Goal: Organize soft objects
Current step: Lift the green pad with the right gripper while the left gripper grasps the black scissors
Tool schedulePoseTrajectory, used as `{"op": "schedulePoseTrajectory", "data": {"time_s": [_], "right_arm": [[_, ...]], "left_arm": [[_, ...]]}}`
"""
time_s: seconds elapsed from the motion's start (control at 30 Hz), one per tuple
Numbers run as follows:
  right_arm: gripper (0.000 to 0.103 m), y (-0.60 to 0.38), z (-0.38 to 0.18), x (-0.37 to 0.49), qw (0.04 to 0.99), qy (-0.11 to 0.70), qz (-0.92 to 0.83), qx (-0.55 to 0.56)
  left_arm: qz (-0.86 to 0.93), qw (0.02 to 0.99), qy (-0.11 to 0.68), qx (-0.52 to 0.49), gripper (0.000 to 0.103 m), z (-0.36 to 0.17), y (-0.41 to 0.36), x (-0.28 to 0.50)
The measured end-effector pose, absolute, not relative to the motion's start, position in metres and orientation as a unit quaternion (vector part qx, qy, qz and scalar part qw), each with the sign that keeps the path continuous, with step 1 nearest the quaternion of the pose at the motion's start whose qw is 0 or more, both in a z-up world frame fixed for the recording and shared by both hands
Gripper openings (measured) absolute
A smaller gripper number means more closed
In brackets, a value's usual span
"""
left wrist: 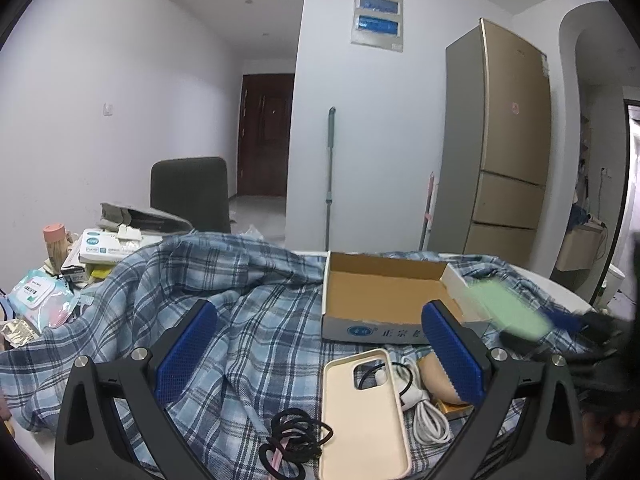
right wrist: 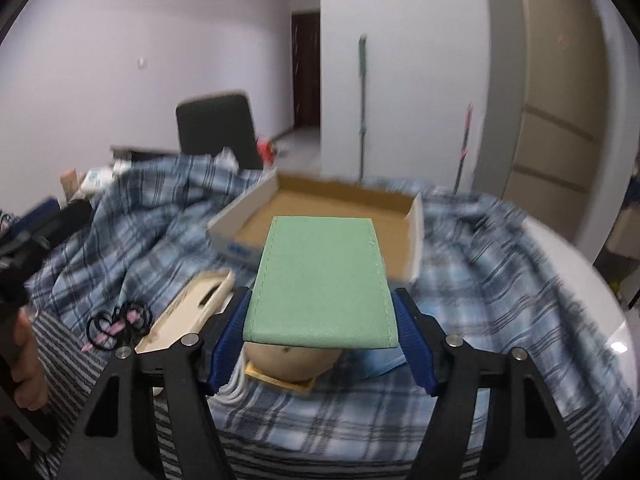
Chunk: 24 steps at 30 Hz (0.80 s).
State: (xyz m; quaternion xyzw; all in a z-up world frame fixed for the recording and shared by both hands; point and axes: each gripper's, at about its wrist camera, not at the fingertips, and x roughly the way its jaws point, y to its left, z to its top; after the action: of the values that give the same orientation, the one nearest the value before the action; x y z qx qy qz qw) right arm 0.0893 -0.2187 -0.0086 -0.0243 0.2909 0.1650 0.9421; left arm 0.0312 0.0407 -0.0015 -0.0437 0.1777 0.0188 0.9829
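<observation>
Here, a green pouch (right wrist: pixel 320 284) sits clamped flat between the right gripper (right wrist: pixel 320 336) pads, the cardboard box (right wrist: pixel 416 216) just ahead. Left gripper (left wrist: pixel 320 360) gapes empty. Best carried level, released well past the near wall.

**A pale-walled room with a hallway, a tall fridge and a cluttered table end**

Plain white walls (left wrist: pixel 100 80) enclose the room, lit evenly by small recessed ceiling lights (left wrist: pixel 248 1). At the far middle a hallway with a light tiled floor (left wrist: pixel 256 210) leads to a dark wooden door (left wrist: pixel 266 132). On the wall right of it hangs a grey panel box (left wrist: pixel 377 18) with two blue windows, and below it a mop handle (left wrist: pixel 330 176) leans upright. Farther right stands a tall gold fridge (left wrist: pixel 508 144), beside an arched opening (left wrist: pixel 596 120). A dark chair back (left wrist: pixel 190 192) rises at the far left, near a wall switch (left wrist: pixel 107 109).
</observation>
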Motion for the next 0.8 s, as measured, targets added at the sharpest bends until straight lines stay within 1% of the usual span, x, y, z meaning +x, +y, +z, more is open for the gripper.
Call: {"op": "schedulePoseTrajectory", "data": {"time_s": [0.07,0.3,0.37,0.4,0.47,0.5,0.53,0.6,0.8], "right_arm": [[0.069,-0.227,-0.001,0.083,0.952,0.264,0.154,-0.022],[0.069,-0.237,0.004,0.073,0.959,0.245,0.142,-0.011],[0.069,-0.238,0.001,0.075,0.957,0.249,0.146,-0.006],[0.069,-0.238,0.0,0.076,0.956,0.252,0.147,-0.005],[0.069,-0.239,-0.003,0.078,0.955,0.258,0.149,-0.005],[0.069,-0.239,-0.004,0.079,0.953,0.262,0.15,-0.005],[0.069,-0.24,-0.006,0.079,0.953,0.265,0.15,-0.003],[0.069,-0.241,-0.007,0.079,0.951,0.268,0.152,0.0],[0.069,-0.241,-0.008,0.08,0.952,0.267,0.152,-0.002]], "left_arm": [[0.02,0.979,0.199,-0.05,0.103,-0.004,0.044,0.037],[0.033,0.946,0.313,-0.078,0.103,-0.028,0.062,0.071],[0.033,0.934,0.347,-0.076,0.098,-0.036,0.065,0.08],[0.034,0.929,0.363,-0.07,0.092,-0.041,0.066,0.083],[0.032,0.918,0.393,-0.05,0.078,-0.049,0.064,0.087],[0.03,0.912,0.408,-0.043,0.066,-0.053,0.063,0.09],[0.027,0.905,0.423,-0.04,0.06,-0.057,0.063,0.091],[0.016,0.889,0.455,-0.05,0.059,-0.067,0.065,0.095],[-0.016,0.869,0.491,-0.059,0.059,-0.08,0.063,0.1]]}}
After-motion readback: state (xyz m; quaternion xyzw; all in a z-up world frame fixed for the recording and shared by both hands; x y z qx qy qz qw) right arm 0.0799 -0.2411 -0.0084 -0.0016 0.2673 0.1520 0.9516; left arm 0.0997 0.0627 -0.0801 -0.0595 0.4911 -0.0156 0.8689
